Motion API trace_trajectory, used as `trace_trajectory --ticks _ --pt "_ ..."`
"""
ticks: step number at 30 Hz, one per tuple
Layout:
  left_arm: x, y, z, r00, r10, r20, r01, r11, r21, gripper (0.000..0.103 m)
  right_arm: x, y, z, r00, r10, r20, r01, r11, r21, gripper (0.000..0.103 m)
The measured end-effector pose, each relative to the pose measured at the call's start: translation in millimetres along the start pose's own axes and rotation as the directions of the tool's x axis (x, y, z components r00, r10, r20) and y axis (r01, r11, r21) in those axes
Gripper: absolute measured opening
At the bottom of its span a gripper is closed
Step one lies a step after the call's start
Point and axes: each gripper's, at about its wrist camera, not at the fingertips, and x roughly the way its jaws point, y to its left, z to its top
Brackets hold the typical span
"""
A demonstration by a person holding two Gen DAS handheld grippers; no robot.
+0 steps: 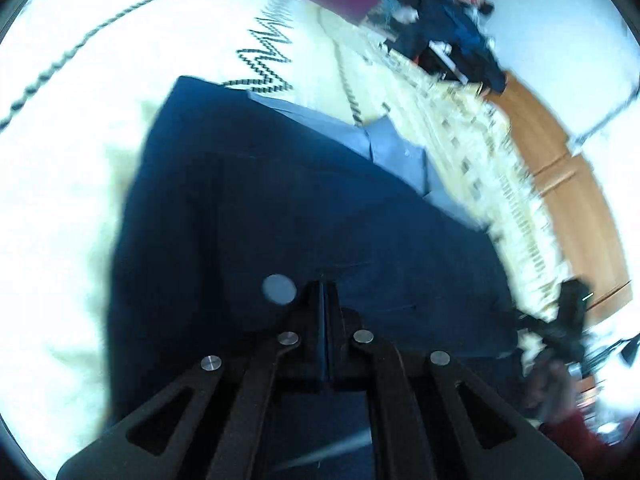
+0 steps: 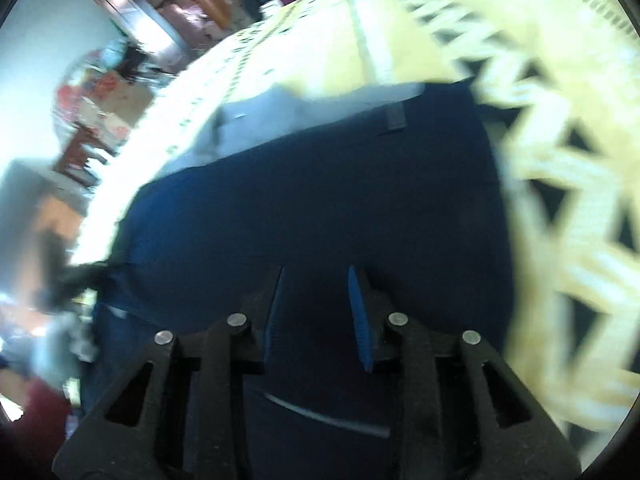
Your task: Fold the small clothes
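Navy garment is spread across frame centre on cream patterned bedspread | left tool is clenched, fabric between fingers unclear | right tool is released above it.

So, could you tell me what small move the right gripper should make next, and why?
Probably close the right gripper on the navy garment. Its fingers stand apart with dark cloth between and beneath them, while the left gripper looks shut, seemingly on the same garment, on the cream blanket. Pinching would let both lift the fold together.
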Motion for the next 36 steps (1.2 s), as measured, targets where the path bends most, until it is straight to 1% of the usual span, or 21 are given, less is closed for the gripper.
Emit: trace_trajectory --ticks 2,3,4,6,10,12,13,14,15,16,17,19,20,21,22,25,26,27,32,34,36 --pt "-25.3 7.9 -3.2 0.997 0.07 0.042 -0.07 0.998 -0.005 0.009 -20.9 -7.5 -5.1 0.999 -0.044 0.022 0.044 0.999 0.029 0.054" --pt "-38.5 13.4 -4.1 0.99 0.124 0.064 -0.123 0.992 -0.024 0.029 -35.9 -11.4 -10.3 0.998 -0.05 0.041 0.047 0.998 0.049 0.055" --pt "-51.0 16.4 -6.6 0.985 0.153 0.084 -0.151 0.988 -0.037 0.035 -48.9 -13.0 -15.1 0.997 -0.058 0.056 0.055 0.997 0.055 0.056" --pt "-92.3 24.9 -11.0 0.973 0.182 0.141 -0.175 0.983 -0.06 0.035 -73.8 -11.2 -25.3 0.993 -0.081 0.088 0.077 0.996 0.051 0.057" --pt "-180.4 18.2 -20.4 0.923 0.267 0.277 -0.268 0.963 -0.034 0.039 -130.1 12.4 -51.1 0.981 -0.091 0.172 0.093 0.996 0.0 0.059" --pt "-244.7 -1.4 -30.9 0.868 0.29 0.402 -0.317 0.948 0.0 0.046 -152.9 35.8 -60.6 0.974 -0.078 0.212 0.091 0.995 -0.049 0.059" --pt "-278.0 -14.7 -38.8 0.822 0.304 0.482 -0.354 0.935 0.014 0.051 -163.3 47.0 -63.9 0.971 -0.067 0.229 0.086 0.993 -0.075 0.059" --pt "-308.4 -26.8 -47.9 0.774 0.303 0.556 -0.38 0.924 0.026 0.056 -179.3 60.2 -70.7 0.968 -0.042 0.246 0.071 0.991 -0.111 0.069" --pt "-337.1 -39.9 -54.4 0.724 0.29 0.626 -0.401 0.915 0.041 0.07 -190.0 69.8 -74.8 0.967 -0.022 0.254 0.058 0.989 -0.133 0.081" --pt "-367.7 -55.7 -67.5 0.659 0.273 0.701 -0.43 0.901 0.054 0.094 -200.4 78.8 -80.2 0.965 -0.005 0.263 0.047 0.987 -0.155 0.085" --pt "-398.8 -70.5 -83.5 0.572 0.253 0.78 -0.464 0.884 0.054 0.103 -208.5 85.2 -86.3 0.963 0.009 0.269 0.04 0.984 -0.176 0.088" --pt "-440.2 -83.1 -114.2 0.424 0.191 0.885 -0.468 0.883 0.034 0.103 -216.5 93.1 -102.0 0.967 0.015 0.254 0.042 0.975 -0.217 0.089" --pt "-456.2 -76.8 -128.9 0.412 0.136 0.901 -0.405 0.913 0.047 0.103 -216.2 92.6 -109.2 0.971 0.01 0.241 0.046 0.973 -0.225 0.089" --pt "-464.3 -64.9 -133.5 0.469 0.091 0.878 -0.322 0.944 0.074 0.103 -214.6 89.6 -116.9 0.976 0.006 0.219 0.045 0.973 -0.227 0.089" --pt "-464.3 -44.9 -136.4 0.566 0.061 0.822 -0.222 0.972 0.081 0.103 -210.4 83.8 -129.0 0.984 -0.007 0.177 0.047 0.974 -0.22 0.089" --pt "-435.2 -6.3 -154.9 0.709 0.176 0.683 -0.253 0.967 0.013 0.102 -202.1 64.3 -160.1 0.996 -0.027 0.081 0.04 0.985 -0.168 0.088" --pt "-416.7 9.6 -168.3 0.769 0.202 0.606 -0.265 0.964 0.015 0.102 -198.8 56.1 -173.5 0.999 -0.034 0.038 0.039 0.988 -0.148 0.088" --pt "-400.7 20.8 -180.0 0.809 0.228 0.542 -0.282 0.959 0.017 0.099 -197.3 50.4 -184.9 0.999 -0.04 0.008 0.041 0.99 -0.136 0.087" --pt "-312.8 55.8 -236.8 0.946 0.235 0.224 -0.249 0.968 0.033 0.08 -179.5 23.3 -236.6 0.985 -0.055 -0.166 0.043 0.997 -0.071 0.084" --pt "-288.7 54.7 -257.7 0.97 0.2 0.139 -0.207 0.978 0.038 0.076 -170.7 14.5 -245.7 0.977 -0.045 -0.208 0.039 0.999 -0.032 0.084" --pt "-271.0 50.8 -272.4 0.979 0.193 0.073 -0.198 0.977 0.077 0.076 -165.0 7.9 -249.8 0.972 -0.041 -0.232 0.045 0.999 0.016 0.083"
